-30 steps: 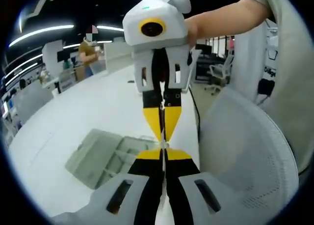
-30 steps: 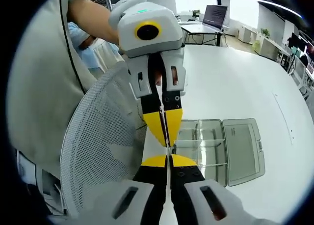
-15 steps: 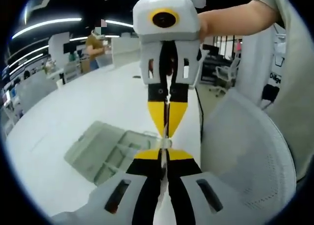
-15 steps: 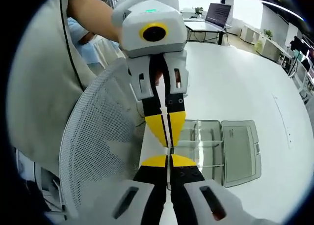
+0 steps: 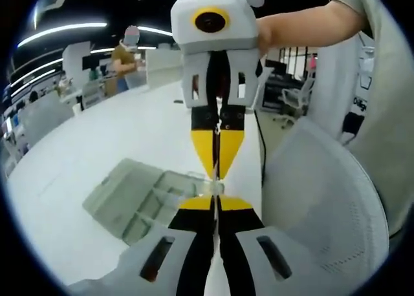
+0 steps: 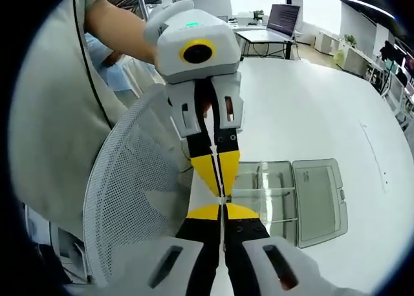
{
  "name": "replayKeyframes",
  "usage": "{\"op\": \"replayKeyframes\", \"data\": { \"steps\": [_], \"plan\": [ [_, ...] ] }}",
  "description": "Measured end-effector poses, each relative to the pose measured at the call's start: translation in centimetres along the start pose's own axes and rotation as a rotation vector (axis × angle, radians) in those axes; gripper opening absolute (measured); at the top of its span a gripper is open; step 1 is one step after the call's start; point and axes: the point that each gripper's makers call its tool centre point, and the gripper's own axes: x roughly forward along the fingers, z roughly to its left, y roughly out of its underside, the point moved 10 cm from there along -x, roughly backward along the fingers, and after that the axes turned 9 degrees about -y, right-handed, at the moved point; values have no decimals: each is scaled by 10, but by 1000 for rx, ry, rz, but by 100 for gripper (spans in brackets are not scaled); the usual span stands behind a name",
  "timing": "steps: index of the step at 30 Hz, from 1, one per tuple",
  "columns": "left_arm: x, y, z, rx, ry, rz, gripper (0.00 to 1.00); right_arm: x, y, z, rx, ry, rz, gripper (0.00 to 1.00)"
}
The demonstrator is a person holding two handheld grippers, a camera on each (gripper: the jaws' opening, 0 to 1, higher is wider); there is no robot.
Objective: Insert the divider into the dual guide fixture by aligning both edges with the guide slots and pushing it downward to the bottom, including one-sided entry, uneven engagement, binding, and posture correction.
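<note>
Both tongs pinch the clear divider tip-to-tip, above the fixture.

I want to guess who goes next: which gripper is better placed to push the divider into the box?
Right, but barely: both grippers pinch the divider; the box shows its open compartments plainer beside the right gripper's jaws.

No legible text, label, brand, number or sign is present in either view. A dark print on the white panel at the right edge of the left gripper view is cut off and too blurred to read.
</note>
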Motion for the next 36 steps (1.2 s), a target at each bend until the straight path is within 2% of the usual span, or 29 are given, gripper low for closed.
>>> {"op": "replayKeyframes", "data": {
  "steps": [11, 17, 22, 36],
  "plan": [
    [0, 1, 0, -24, -23, 4, 1, 0, -3, 1, -28, 13, 35, 0],
    [-3, 2, 2, -32, -46, 11, 7, 0, -2, 0, -33, 19, 66, 0],
    [-6, 1, 3, -29, -60, 10, 8, -1, -4, -4, -39, 30, 91, 0],
    [-20, 5, 5, -73, -116, 19, 19, 2, -7, -17, -42, 72, 167, 0]
  ]
}}
